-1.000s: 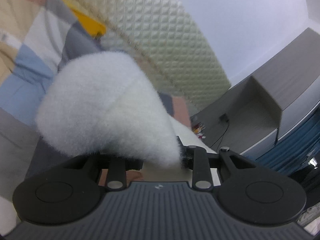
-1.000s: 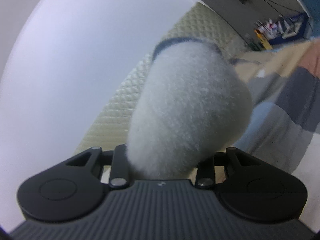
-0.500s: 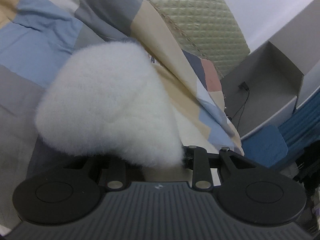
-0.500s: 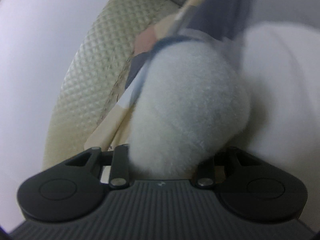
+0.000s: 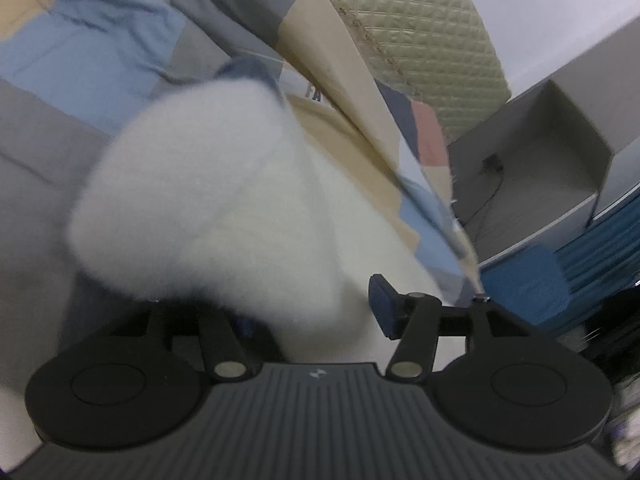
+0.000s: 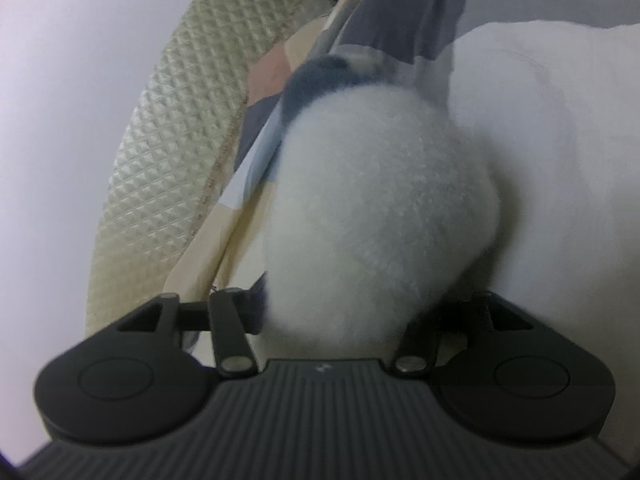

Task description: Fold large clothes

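A white fleecy garment (image 5: 208,216) with a dark blue trim bulges in front of my left gripper (image 5: 312,316). The right blue pad (image 5: 382,308) stands clear of the fleece and the jaws look parted. In the right wrist view the same white fleece (image 6: 376,216) fills the space between the fingers of my right gripper (image 6: 332,320), which stays closed on it. More of the white garment (image 6: 560,152) lies flat on the bed to the right.
A patchwork bedspread (image 5: 92,52) in blue, grey and beige lies under the garment. A quilted beige headboard (image 5: 432,36) stands behind it, also in the right wrist view (image 6: 176,128). Grey furniture (image 5: 560,152) and blue fabric (image 5: 528,280) sit at the right.
Both grippers have tilted down from the wall toward the bed with the fleece. The left gripper's jaws have opened, baring its right pad.
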`<state>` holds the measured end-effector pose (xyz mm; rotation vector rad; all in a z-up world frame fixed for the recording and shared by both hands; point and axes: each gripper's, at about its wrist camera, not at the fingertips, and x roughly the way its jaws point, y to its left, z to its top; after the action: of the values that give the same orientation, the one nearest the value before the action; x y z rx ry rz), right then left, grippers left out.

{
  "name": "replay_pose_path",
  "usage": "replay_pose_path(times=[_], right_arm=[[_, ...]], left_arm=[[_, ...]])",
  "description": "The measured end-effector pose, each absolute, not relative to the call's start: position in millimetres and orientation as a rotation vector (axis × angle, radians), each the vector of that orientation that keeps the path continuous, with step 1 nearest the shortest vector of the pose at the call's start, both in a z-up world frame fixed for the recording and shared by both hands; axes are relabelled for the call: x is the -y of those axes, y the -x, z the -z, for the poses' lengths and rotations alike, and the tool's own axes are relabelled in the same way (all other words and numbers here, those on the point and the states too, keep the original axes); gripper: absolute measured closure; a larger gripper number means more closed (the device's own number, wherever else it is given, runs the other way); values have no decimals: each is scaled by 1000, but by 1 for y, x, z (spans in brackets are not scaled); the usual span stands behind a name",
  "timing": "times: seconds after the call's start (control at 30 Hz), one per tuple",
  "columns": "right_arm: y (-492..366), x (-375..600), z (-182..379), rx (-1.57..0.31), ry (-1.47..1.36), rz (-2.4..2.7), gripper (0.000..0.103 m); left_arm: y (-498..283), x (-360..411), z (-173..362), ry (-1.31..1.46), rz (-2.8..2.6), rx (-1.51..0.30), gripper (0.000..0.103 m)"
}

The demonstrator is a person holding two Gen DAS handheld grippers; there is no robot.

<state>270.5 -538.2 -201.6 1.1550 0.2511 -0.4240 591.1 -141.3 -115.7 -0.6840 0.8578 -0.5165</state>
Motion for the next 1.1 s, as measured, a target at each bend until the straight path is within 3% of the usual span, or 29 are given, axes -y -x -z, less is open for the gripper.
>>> replay_pose_path(times=[0.3, 0.73, 1.1], right_arm=[[-225, 510, 143, -319, -1110, 526, 43], [-158, 432, -47, -165, -855, 361, 43], [-88, 334, -159, -99, -537, 286, 39]], left_arm=[[-518, 118, 31, 539, 485, -791, 42], [-366, 100, -163, 333, 510, -554, 42], [-224, 65, -251, 182, 499, -398, 41]])
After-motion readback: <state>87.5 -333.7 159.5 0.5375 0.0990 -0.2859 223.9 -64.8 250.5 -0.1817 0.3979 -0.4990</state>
